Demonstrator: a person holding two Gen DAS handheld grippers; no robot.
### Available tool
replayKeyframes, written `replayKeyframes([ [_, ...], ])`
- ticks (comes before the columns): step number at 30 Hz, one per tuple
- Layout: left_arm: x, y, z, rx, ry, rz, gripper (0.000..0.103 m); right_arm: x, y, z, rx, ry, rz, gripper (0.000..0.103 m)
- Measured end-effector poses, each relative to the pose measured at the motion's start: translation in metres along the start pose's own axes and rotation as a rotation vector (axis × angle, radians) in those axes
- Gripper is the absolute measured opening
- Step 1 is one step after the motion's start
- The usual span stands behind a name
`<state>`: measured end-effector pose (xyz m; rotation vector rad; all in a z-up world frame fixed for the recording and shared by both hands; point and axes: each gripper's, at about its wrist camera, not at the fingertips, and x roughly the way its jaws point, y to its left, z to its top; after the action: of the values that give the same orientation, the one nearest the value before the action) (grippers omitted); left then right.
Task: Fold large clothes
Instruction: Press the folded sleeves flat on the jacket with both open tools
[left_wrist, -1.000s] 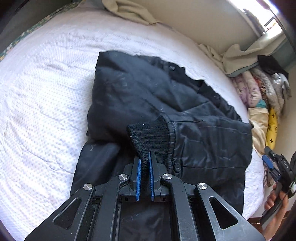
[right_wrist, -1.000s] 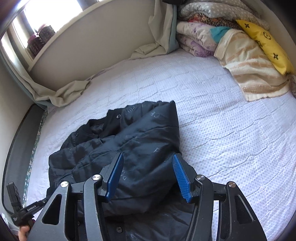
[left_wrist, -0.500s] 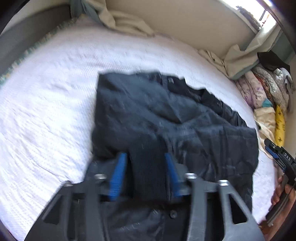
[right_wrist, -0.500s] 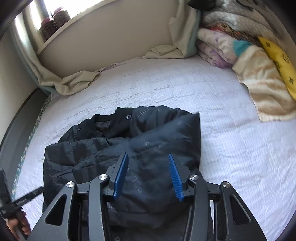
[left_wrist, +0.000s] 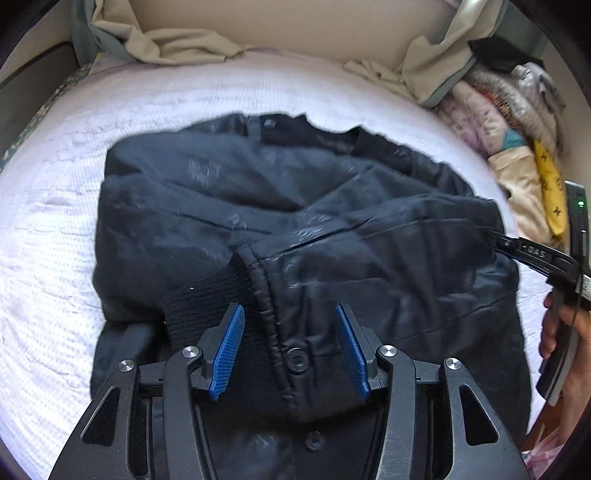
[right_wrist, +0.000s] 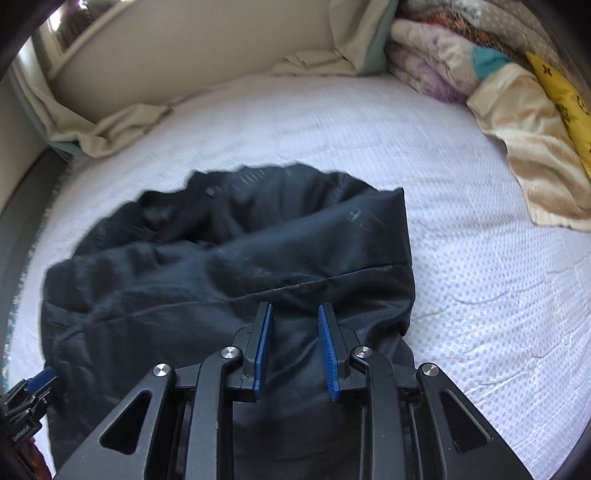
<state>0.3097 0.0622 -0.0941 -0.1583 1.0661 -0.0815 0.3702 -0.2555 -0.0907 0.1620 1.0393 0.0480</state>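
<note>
A black jacket (left_wrist: 295, 229) lies partly folded on a white bed (left_wrist: 48, 258), with a sleeve laid across its front and the ribbed cuff (left_wrist: 207, 295) pointing left. My left gripper (left_wrist: 290, 314) is open just above the sleeve, beside the cuff, holding nothing. The jacket also shows in the right wrist view (right_wrist: 229, 266). My right gripper (right_wrist: 293, 314) is partly open over the jacket's right side, with fabric between the jaws but not clamped. The right gripper also shows at the jacket's right edge in the left wrist view (left_wrist: 532, 254).
A stack of folded blankets (right_wrist: 454, 62) and a yellow pillow (right_wrist: 569, 99) sit at the bed's far right. Beige curtains (right_wrist: 110, 125) bunch along the far wall (right_wrist: 207, 48). Bare sheet lies right of the jacket (right_wrist: 498, 277).
My left gripper let go of the cuff and opened wide; the sleeve now rests on the jacket. My right gripper narrowed and moved down closer to the jacket's right side.
</note>
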Motion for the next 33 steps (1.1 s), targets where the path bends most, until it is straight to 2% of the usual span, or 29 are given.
replayKeyframes([
  [3,0.017,0.004,-0.001,-0.009,0.026,0.017,0.055,0.015,-0.005,-0.006,-0.004,0.019,-0.026,0.018],
  [8,0.026,0.000,-0.003,0.042,0.020,0.059,0.055,0.031,-0.008,-0.013,-0.038,0.001,-0.044,0.018],
  [17,0.043,-0.003,-0.007,0.077,-0.001,0.092,0.057,0.049,-0.010,-0.020,-0.042,-0.043,-0.040,0.017],
  [22,0.044,-0.003,-0.006,0.069,-0.008,0.102,0.057,0.051,-0.015,-0.016,0.000,-0.039,-0.010,0.016],
  [26,0.042,-0.004,-0.006,0.071,-0.010,0.096,0.057,0.029,-0.018,-0.009,0.064,-0.013,0.025,0.022],
  [28,0.040,-0.003,-0.007,0.070,-0.009,0.093,0.057,0.004,-0.013,-0.005,0.066,-0.046,0.055,0.035],
  [31,0.040,-0.004,-0.006,0.070,-0.006,0.097,0.058,-0.032,0.005,-0.007,-0.017,-0.128,0.054,0.038],
  [33,0.039,-0.005,-0.005,0.071,-0.001,0.101,0.059,-0.045,0.016,-0.014,-0.069,-0.144,0.062,0.038],
])
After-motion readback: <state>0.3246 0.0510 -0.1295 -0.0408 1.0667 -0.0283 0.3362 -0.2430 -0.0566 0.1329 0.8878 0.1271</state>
